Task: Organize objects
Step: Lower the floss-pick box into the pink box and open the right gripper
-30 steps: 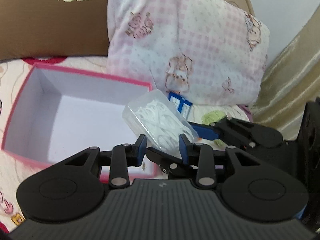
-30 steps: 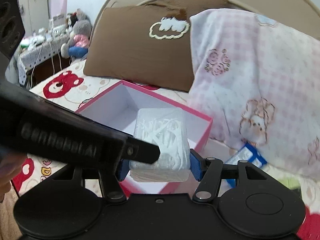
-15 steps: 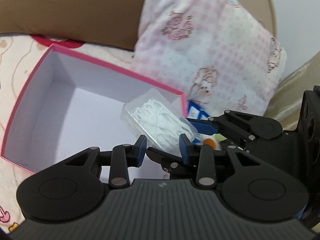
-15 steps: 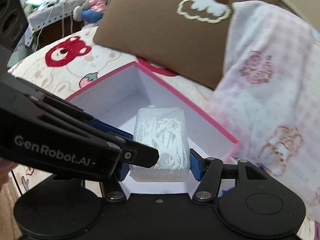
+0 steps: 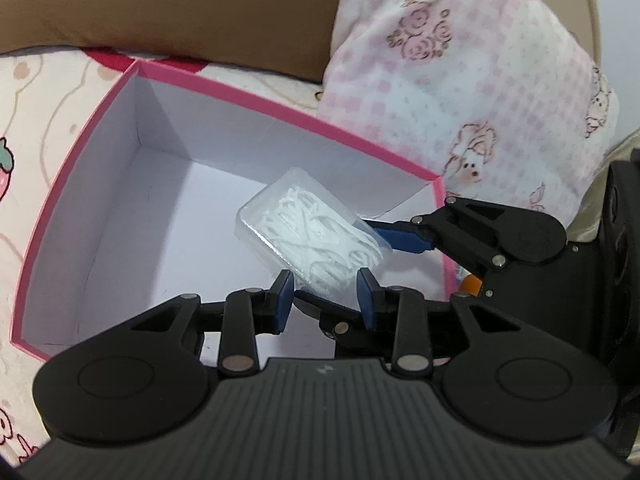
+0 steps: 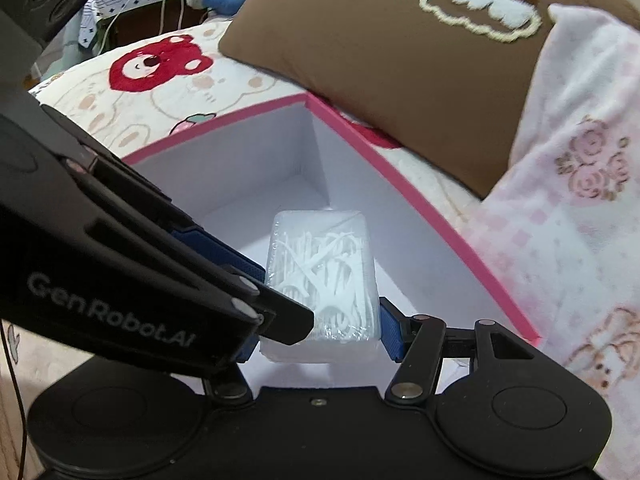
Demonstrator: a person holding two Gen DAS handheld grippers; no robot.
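- As I watch both wrist feeds from afar, the case (image 6: 324, 272), a clear plastic one full of white floss picks, sits inside the outline of the box (image 5: 256, 96), over its white floor.
- The right gripper (image 6: 320, 340) pinches the case across its width: 1 blue pad shows flat against its right side, while the other side is hidden behind the left gripper.
- The left gripper (image 5: 324, 300) reaches in from the side and crosses the right one. Its 2 pads stand a narrow gap apart, and the near corner of the case lies between them with a black finger of the right gripper just below.
- I cannot tell whether those pads press on the case or only flank it.
- The case is tilted in the left view, with 1 end lower than the other, and lies toward the box's right wall. Whether it touches the floor I cannot tell.
- The box is open-topped, with a pink rim and white walls, and rests on a sheet (image 6: 160, 80) printed with bears and strawberries.
- A brown pillow (image 6: 380, 80) with a stitched cloud lies just behind the box, and a pink checked pillow (image 5: 460, 100) leans beside it.
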